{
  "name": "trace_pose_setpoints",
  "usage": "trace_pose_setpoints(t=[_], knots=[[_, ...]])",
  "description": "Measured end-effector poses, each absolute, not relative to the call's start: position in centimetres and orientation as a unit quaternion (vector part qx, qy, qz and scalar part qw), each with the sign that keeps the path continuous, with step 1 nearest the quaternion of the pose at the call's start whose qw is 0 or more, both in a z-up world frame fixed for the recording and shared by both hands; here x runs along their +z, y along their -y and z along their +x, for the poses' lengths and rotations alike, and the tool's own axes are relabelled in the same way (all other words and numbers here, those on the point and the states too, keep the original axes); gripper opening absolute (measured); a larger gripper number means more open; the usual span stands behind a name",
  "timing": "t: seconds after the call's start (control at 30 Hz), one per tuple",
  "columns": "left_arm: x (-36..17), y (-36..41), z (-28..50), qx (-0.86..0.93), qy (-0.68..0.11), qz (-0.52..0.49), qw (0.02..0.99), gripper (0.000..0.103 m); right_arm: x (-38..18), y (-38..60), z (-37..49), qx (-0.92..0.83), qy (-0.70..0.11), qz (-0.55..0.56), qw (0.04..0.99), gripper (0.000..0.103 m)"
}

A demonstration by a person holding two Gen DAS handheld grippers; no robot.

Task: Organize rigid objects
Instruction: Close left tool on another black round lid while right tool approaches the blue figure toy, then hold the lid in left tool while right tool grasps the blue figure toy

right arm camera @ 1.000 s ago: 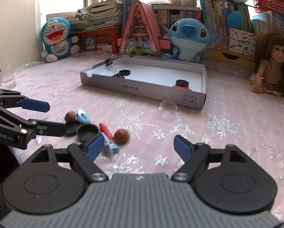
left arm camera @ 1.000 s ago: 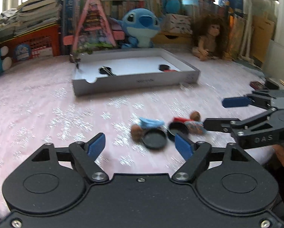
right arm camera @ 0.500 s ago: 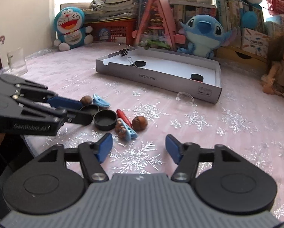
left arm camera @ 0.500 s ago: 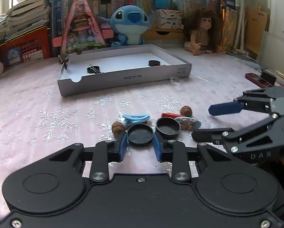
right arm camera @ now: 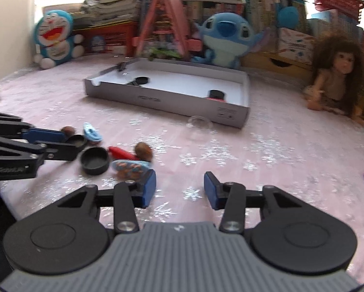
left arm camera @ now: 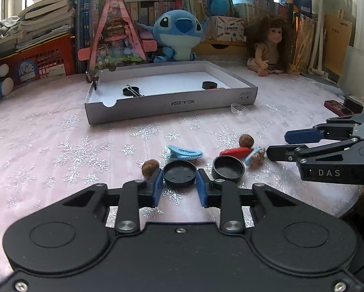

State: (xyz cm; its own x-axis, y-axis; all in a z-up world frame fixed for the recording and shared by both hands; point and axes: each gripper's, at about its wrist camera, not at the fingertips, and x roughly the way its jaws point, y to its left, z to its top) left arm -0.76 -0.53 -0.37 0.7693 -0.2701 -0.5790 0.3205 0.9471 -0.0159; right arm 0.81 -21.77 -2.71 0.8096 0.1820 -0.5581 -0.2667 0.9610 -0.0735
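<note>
At the near edge of the pink snowflake tablecloth (left arm camera: pixel 60 126), going left to right, a brown nut (left arm camera: pixel 150 168) sits just outside my left gripper (left arm camera: pixel 179 186), touching the outer side of its left pad. A second ago those pads stood wide with the flat black cap (left arm camera: pixel 179 173) lying ahead of them; they have just closed on it and now pinch it from both sides, the cap not yet lifted off the cloth. Behind it lies the light blue hair clip (left arm camera: pixel 184 152). Next comes the second black cap (left arm camera: pixel 228 169), rim up, beside my left gripper's right finger. Past it sit the red piece (left arm camera: pixel 238 151), another nut (left arm camera: pixel 246 140) and the patterned blue clip (left arm camera: pixel 255 157), all bunched close. My right gripper (right arm camera: pixel 179 189) has just been narrowing but grips nothing: its jaws are half spread over bare cloth, the left pad just beside the patterned clip, which lies outside them. I judge the first cap is secured and ready to carry to the white cardboard tray (left arm camera: pixel 172 105) further back, where two black caps already lie. My right hand needs to shift left to get the clip between its pads before it closes any further
</note>
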Motion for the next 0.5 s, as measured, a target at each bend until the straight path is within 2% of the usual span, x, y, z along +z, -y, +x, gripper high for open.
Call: trace_pose_setpoints(t=[0.5], knots=[[-0.3, 0.3, -0.6, -0.149, -0.296, 0.032, 0.943, 0.028, -2.1, 17.6, -0.1, 0.167, -0.282, -0.082, 0.941, 0.052]])
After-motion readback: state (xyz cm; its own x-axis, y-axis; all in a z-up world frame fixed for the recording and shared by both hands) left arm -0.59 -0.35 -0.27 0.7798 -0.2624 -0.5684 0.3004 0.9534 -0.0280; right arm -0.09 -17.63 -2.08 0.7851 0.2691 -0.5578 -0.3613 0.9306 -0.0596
